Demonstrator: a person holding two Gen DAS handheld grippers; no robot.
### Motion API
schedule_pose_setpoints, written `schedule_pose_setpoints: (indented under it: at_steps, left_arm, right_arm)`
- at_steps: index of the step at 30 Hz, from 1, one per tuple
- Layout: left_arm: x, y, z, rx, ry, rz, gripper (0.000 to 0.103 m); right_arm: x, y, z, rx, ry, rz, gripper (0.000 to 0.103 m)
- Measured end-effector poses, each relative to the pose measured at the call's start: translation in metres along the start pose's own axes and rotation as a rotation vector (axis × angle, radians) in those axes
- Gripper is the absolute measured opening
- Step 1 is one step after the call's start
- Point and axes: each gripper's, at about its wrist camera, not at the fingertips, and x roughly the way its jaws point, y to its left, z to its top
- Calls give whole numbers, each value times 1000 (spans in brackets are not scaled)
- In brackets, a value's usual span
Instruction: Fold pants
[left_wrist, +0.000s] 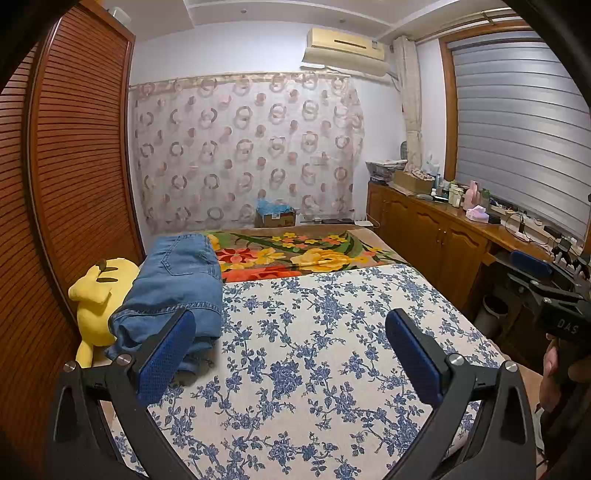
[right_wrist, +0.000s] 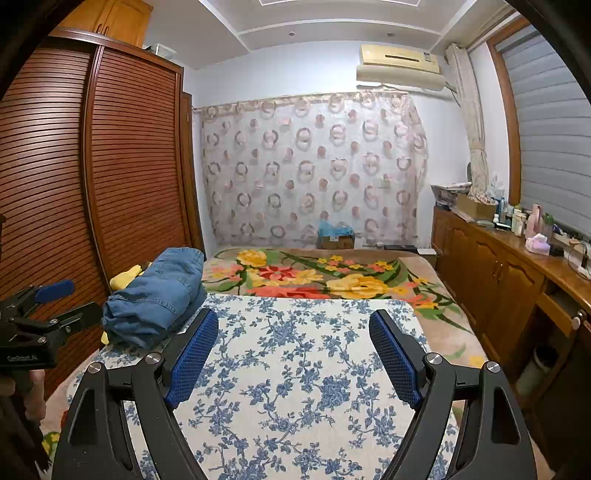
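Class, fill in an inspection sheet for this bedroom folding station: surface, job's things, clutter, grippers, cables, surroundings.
Surface: blue-flowered cloth spread on the bed, floral blanket beyond it.
Job's things: folded jeans at the cloth's left edge.
Clutter: yellow plush toy beside the jeans.
Grippers: left hand-held gripper open, empty; right hand-held gripper open, empty.
Cables: wires on the wooden sideboard.
Surroundings: slatted wardrobe, patterned curtain, air conditioner.

The blue-flowered sheet (right_wrist: 295, 387) lies bare ahead; folded jeans (right_wrist: 159, 295) block its left edge.
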Motion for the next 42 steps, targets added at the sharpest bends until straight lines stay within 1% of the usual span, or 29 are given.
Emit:
schedule_pose_setpoints:
  at_steps: [42]
  left_arm:
    - [-1, 0, -1, -4, -4, -5, 103]
  right_arm:
    - [-2, 0, -1, -2, -6, 9, 85]
